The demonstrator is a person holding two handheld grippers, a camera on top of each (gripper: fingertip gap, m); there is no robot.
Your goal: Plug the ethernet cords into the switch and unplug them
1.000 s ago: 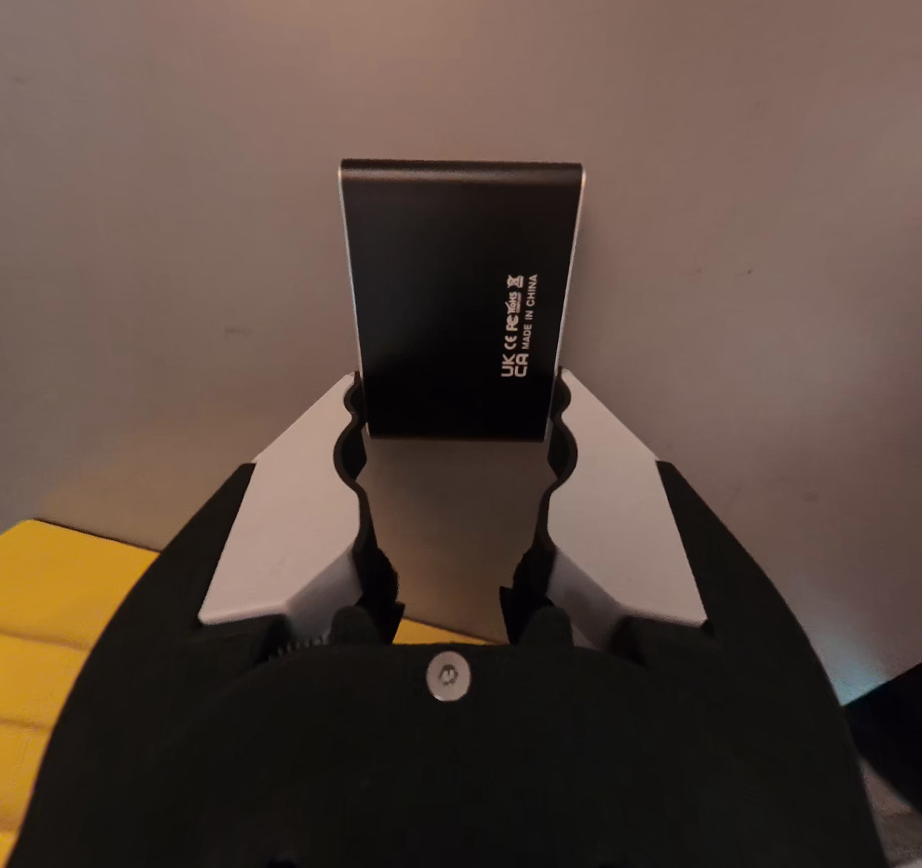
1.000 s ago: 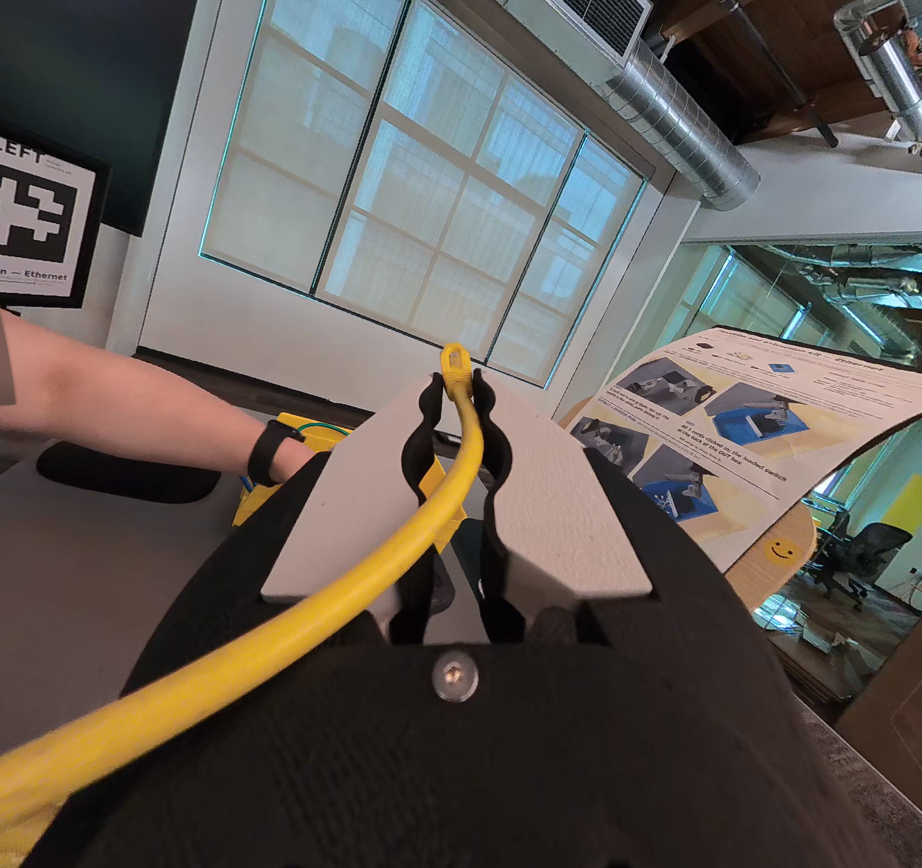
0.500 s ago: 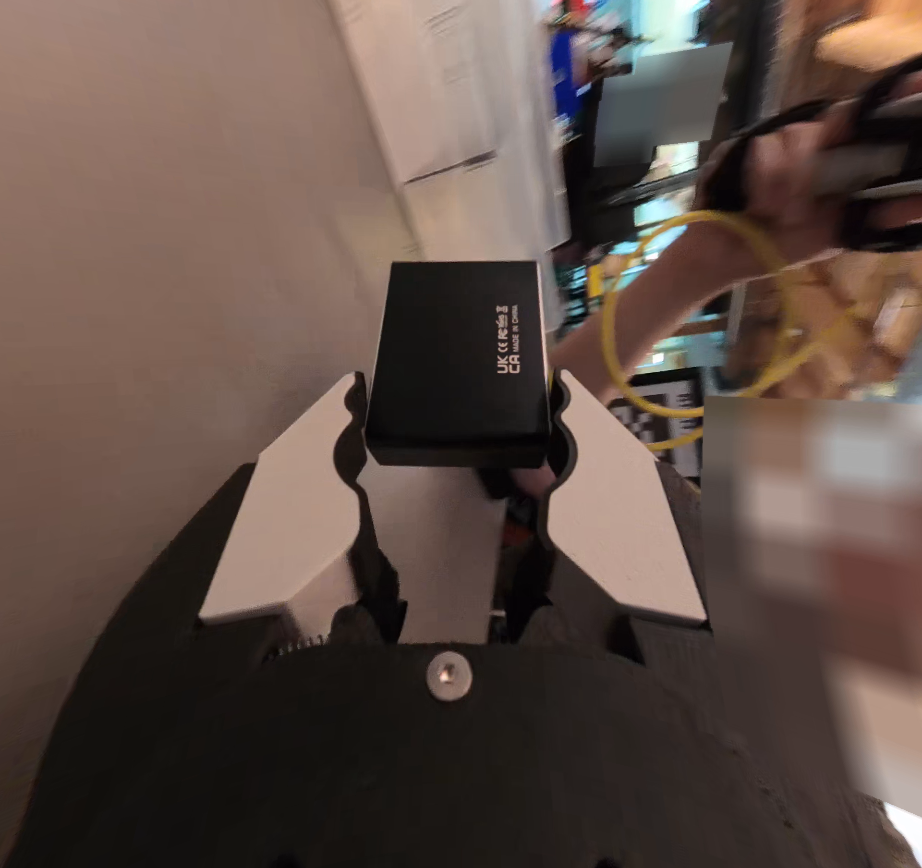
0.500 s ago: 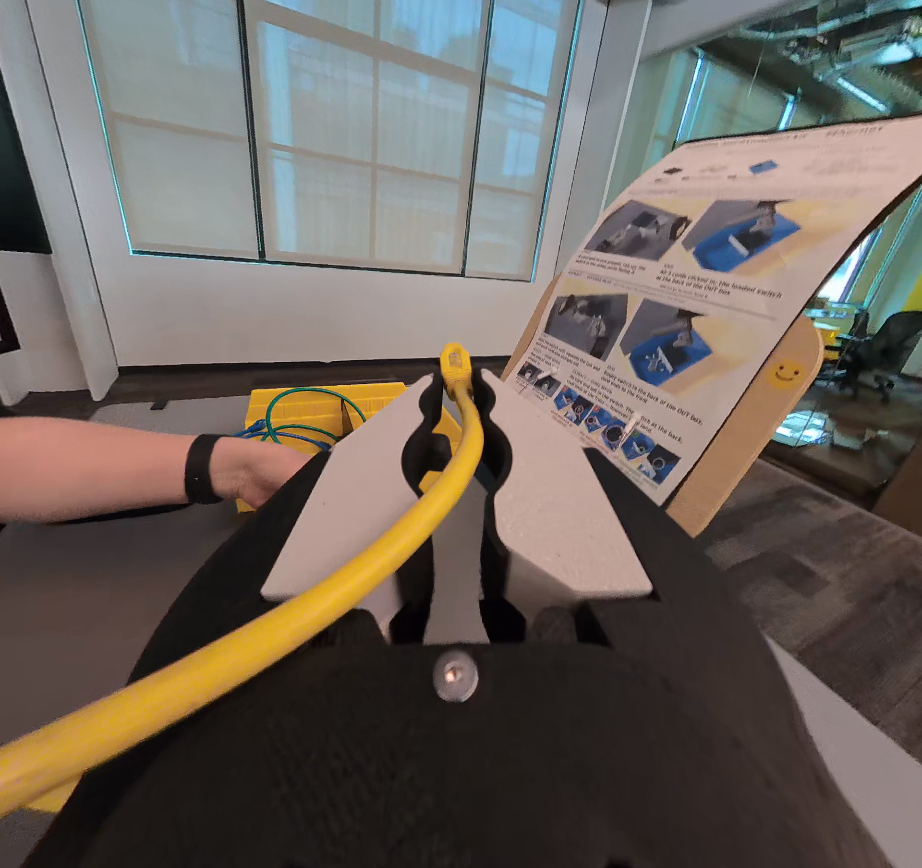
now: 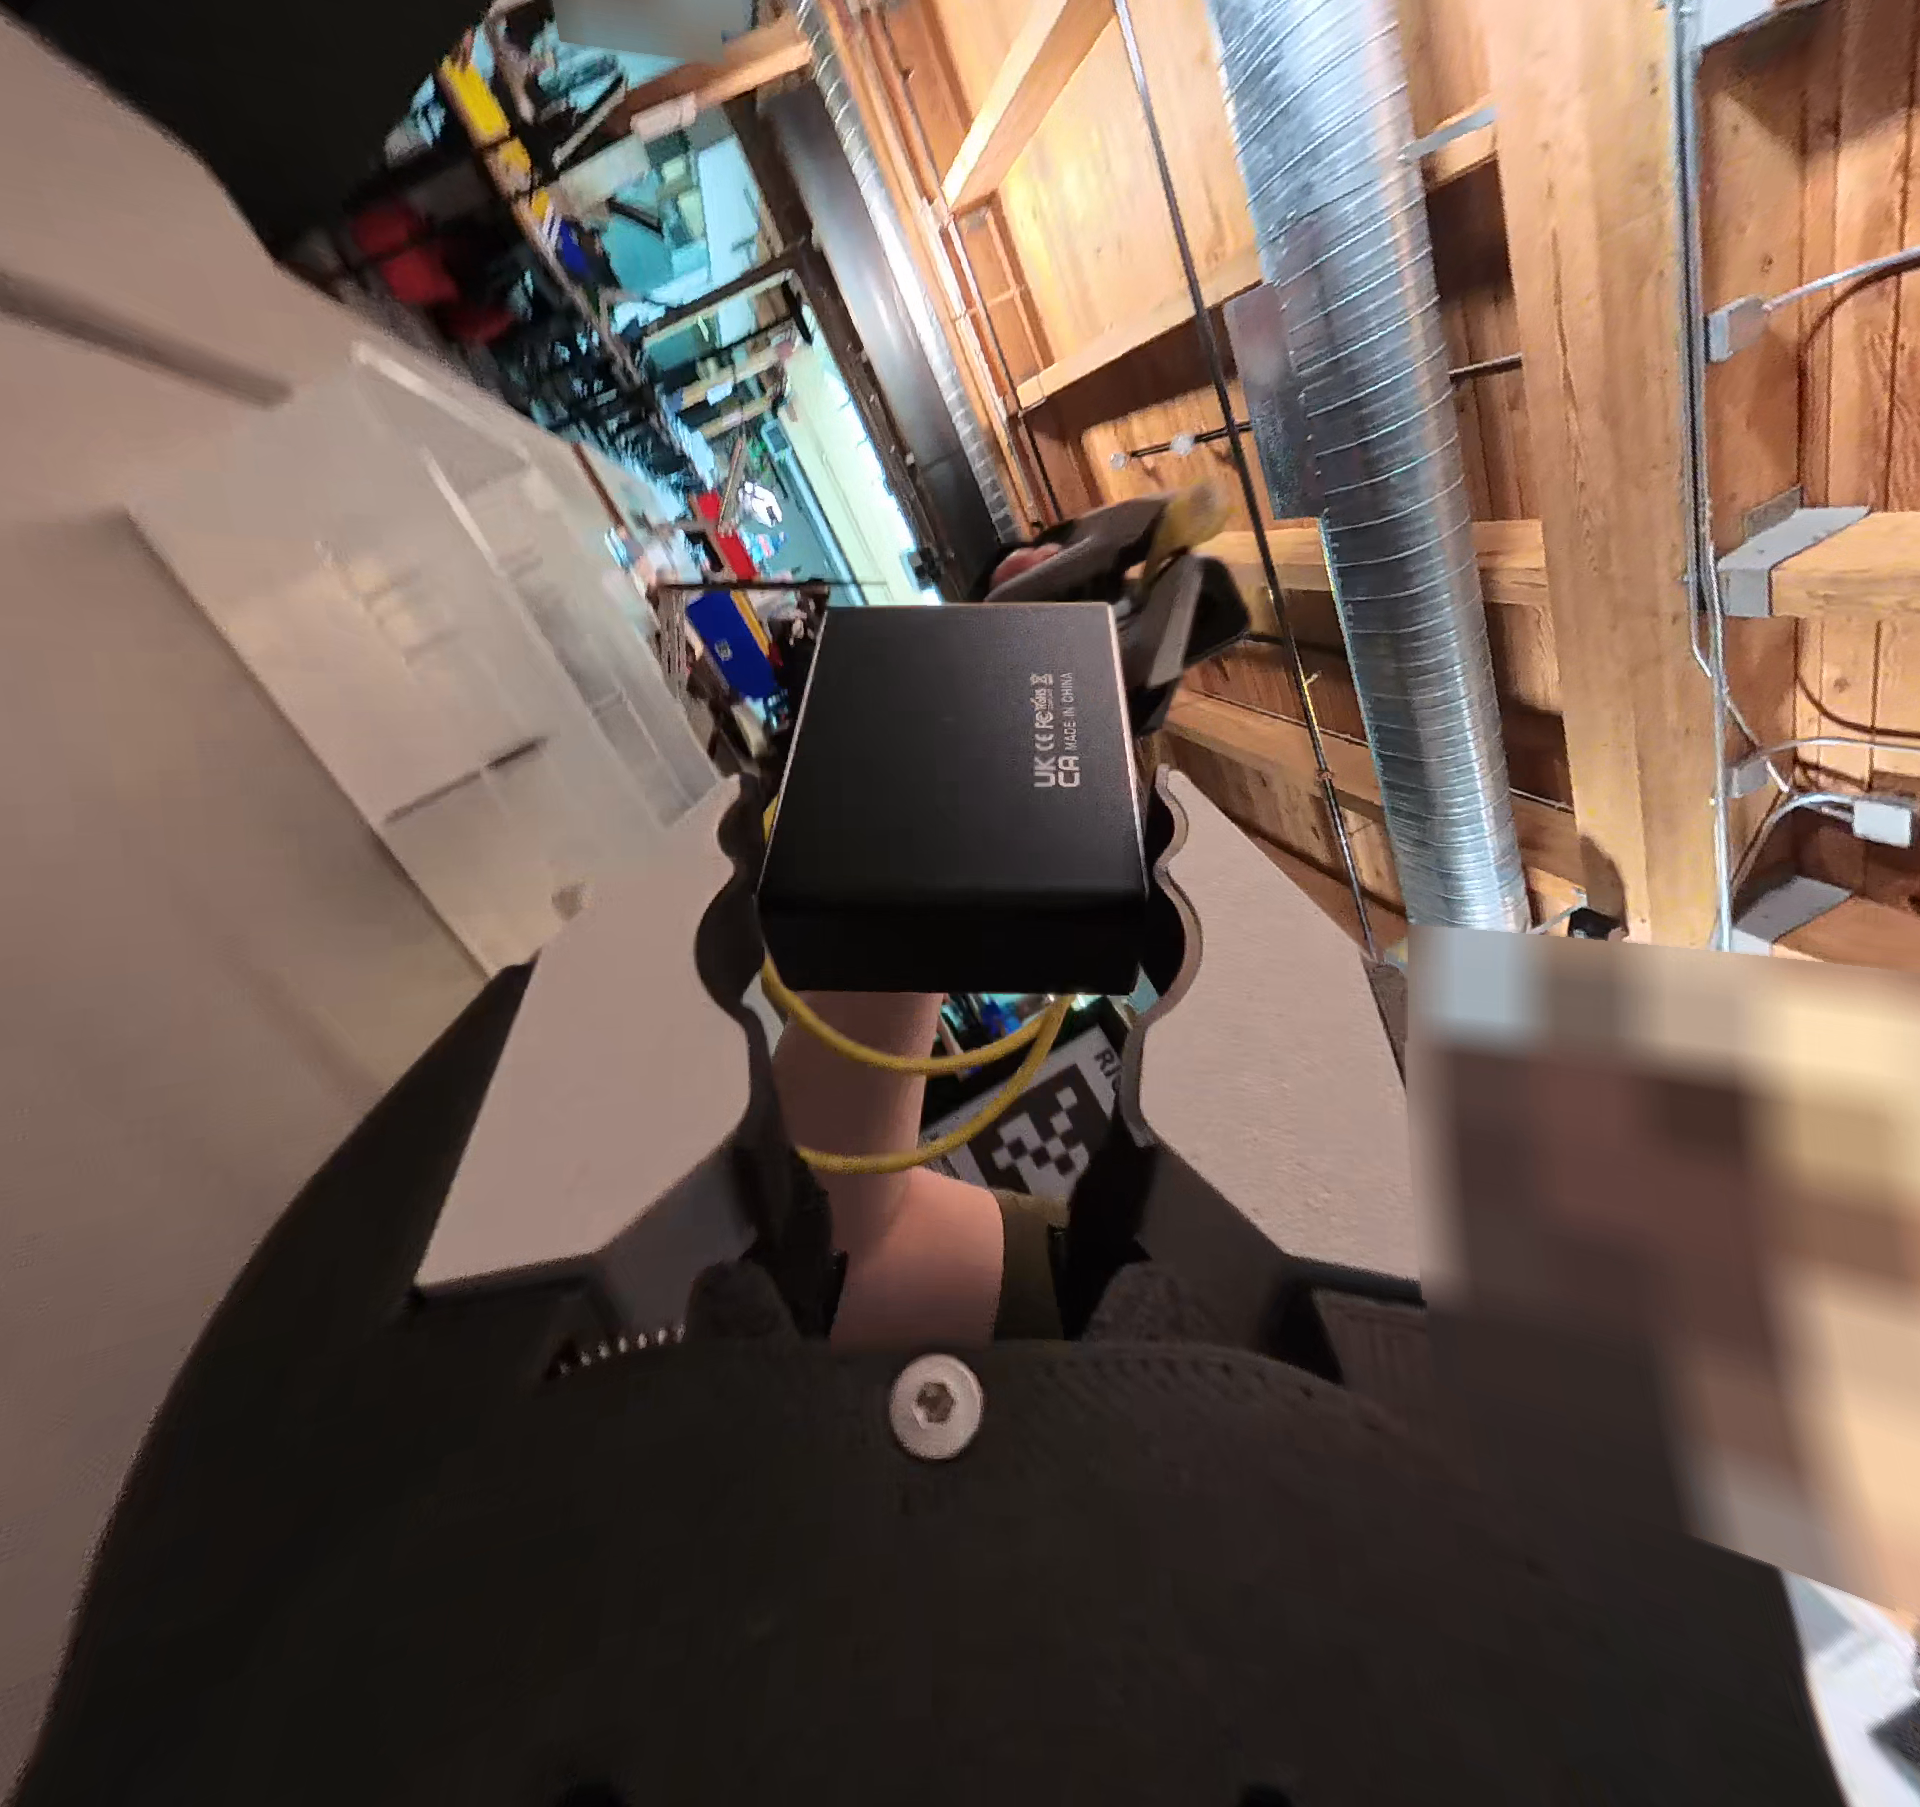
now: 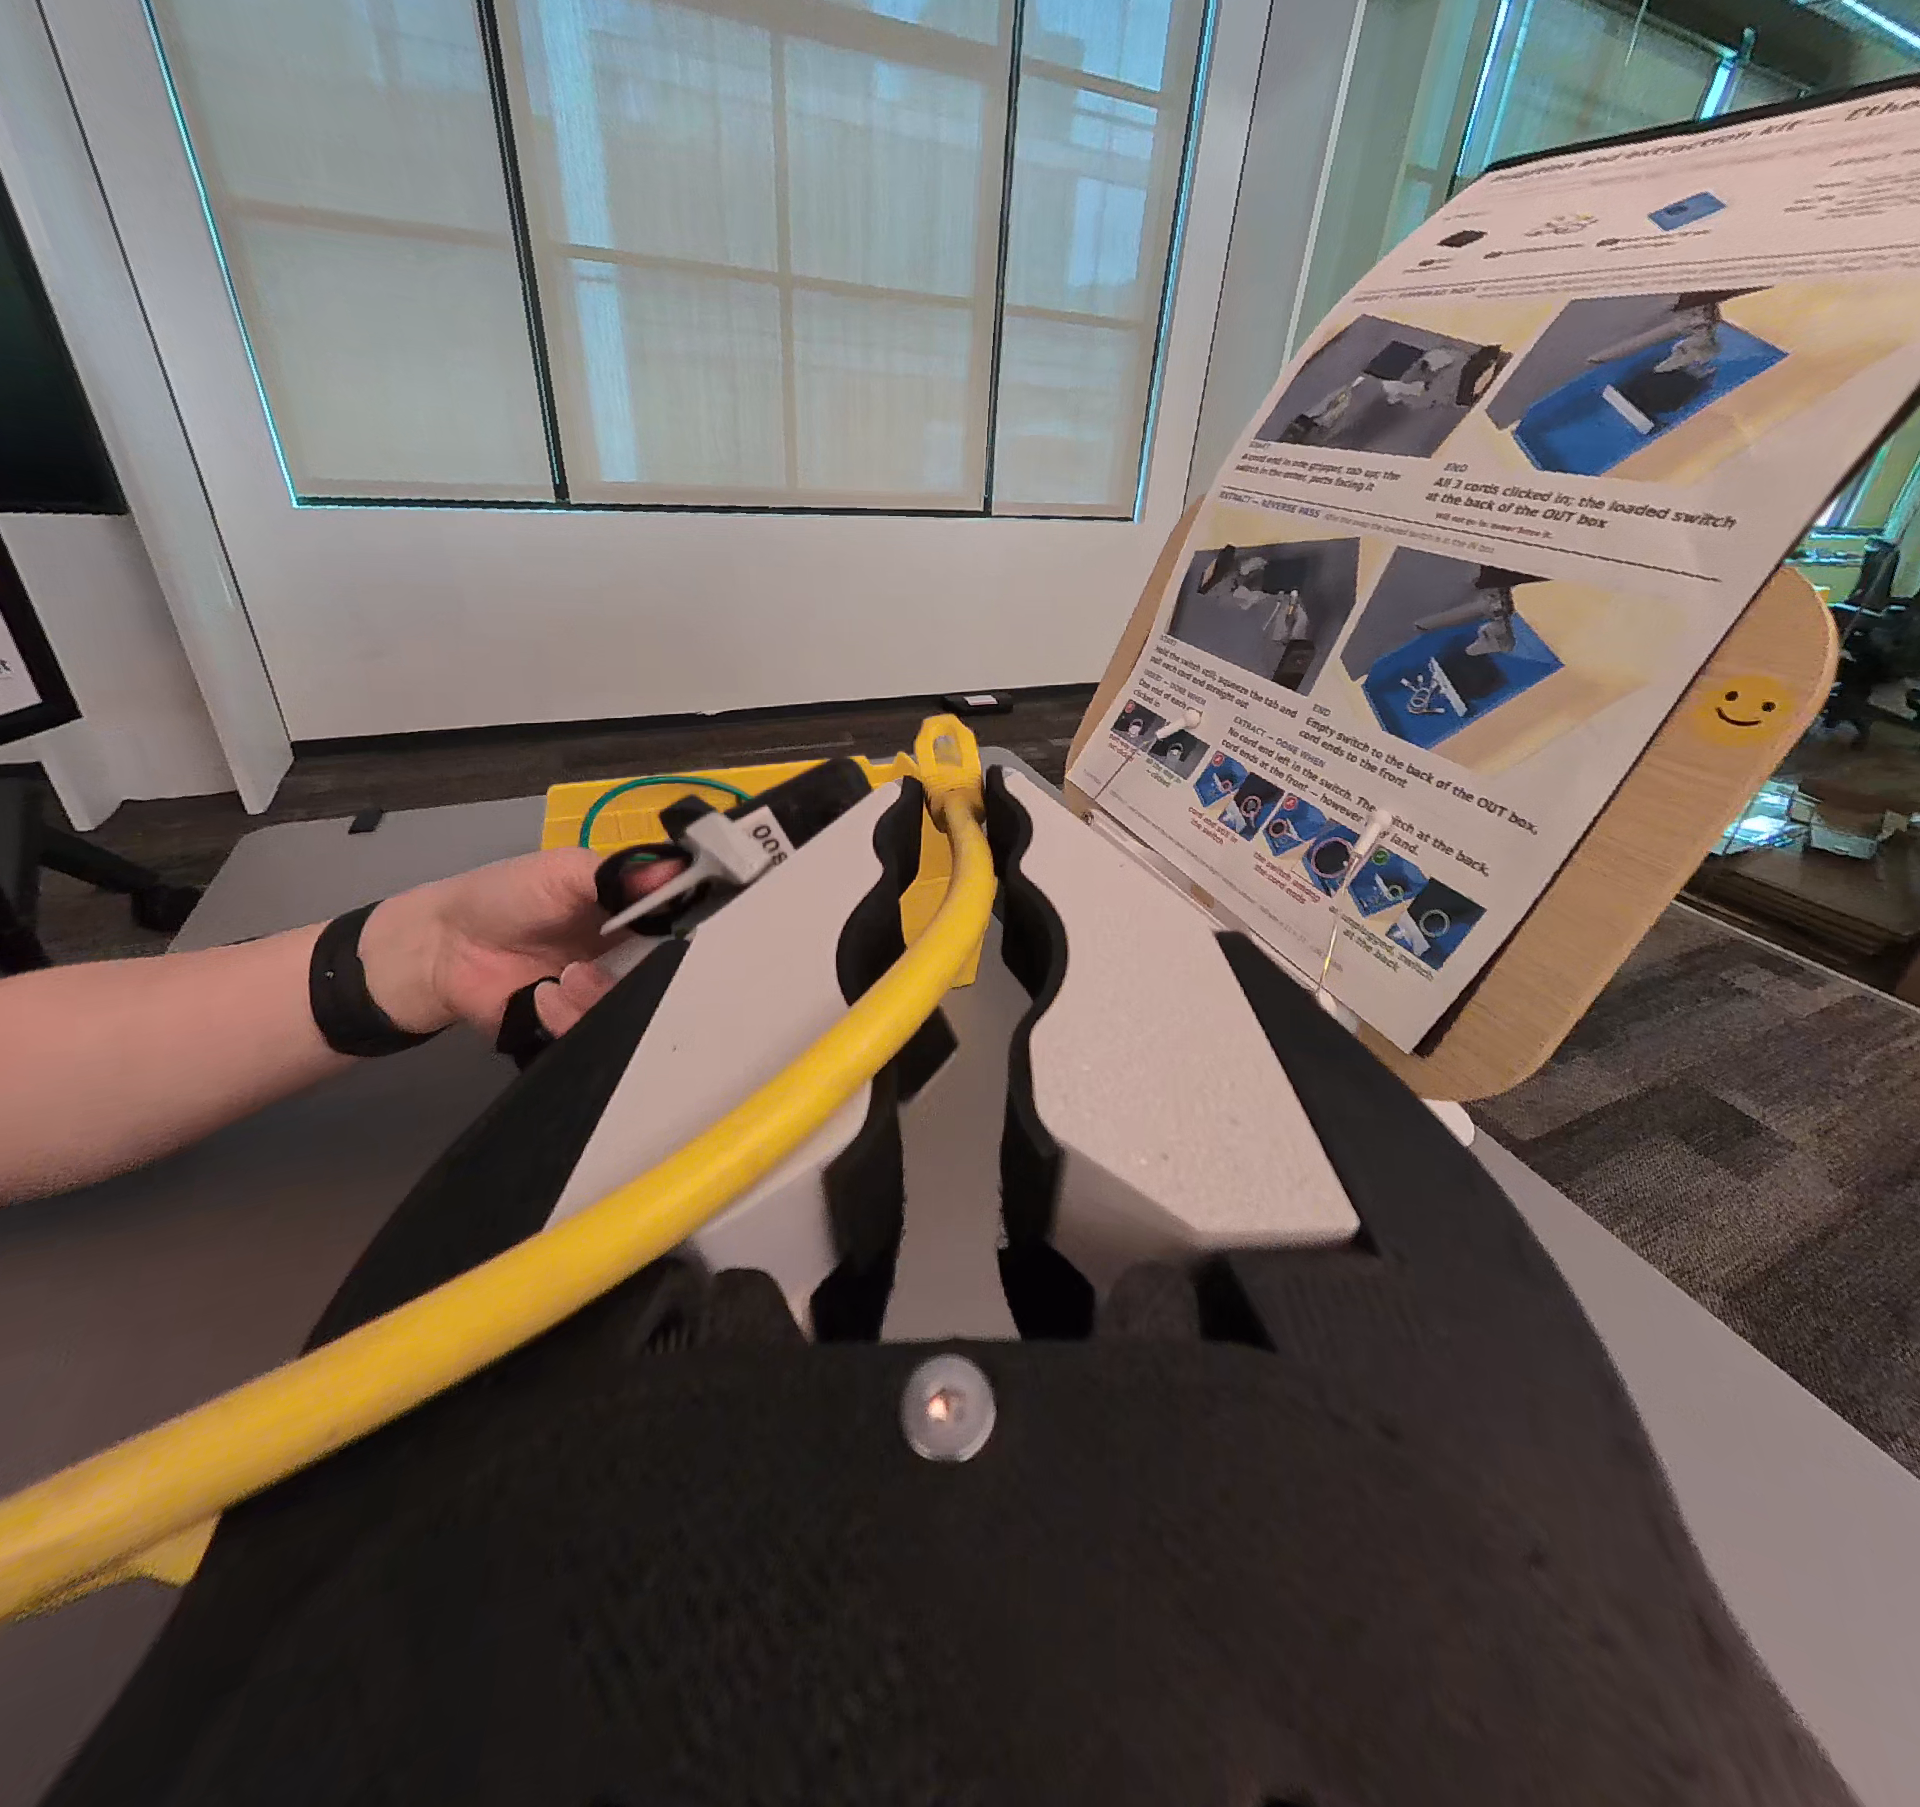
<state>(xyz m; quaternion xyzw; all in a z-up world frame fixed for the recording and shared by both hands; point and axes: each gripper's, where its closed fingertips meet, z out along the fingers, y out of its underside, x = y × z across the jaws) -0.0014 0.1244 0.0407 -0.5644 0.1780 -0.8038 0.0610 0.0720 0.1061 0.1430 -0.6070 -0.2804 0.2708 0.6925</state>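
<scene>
My left gripper (image 5: 951, 822) is shut on a black switch (image 5: 956, 791), gripped by its sides and held in the air; its ports are hidden. Past the switch's far end, the right gripper (image 5: 1132, 562) shows with a yellow plug (image 5: 1195, 510). My right gripper (image 6: 951, 791) is shut on a yellow ethernet cord (image 6: 727, 1165). Its plug (image 6: 945, 755) sticks out past the fingertips. The cord trails back to the lower left and loops under the switch (image 5: 935, 1061). A person's hand (image 6: 499, 936) holds the left gripper's body (image 6: 748, 838) just left of my right fingers.
A yellow bin (image 6: 935, 936) with a green cord (image 6: 623, 801) stands on the grey table (image 6: 312, 874) behind the grippers. A tilted instruction board (image 6: 1455, 614) stands at the right. A window wall lies beyond. The left wrist view faces wooden beams and a metal duct (image 5: 1351, 407). The tips of one gripper are about 12 centimeters away from the tips of the other.
The left gripper has swung round with the switch, from facing a plain wall to facing the right gripper and the ceiling. The right gripper has tilted down; the left hand has come closer.
</scene>
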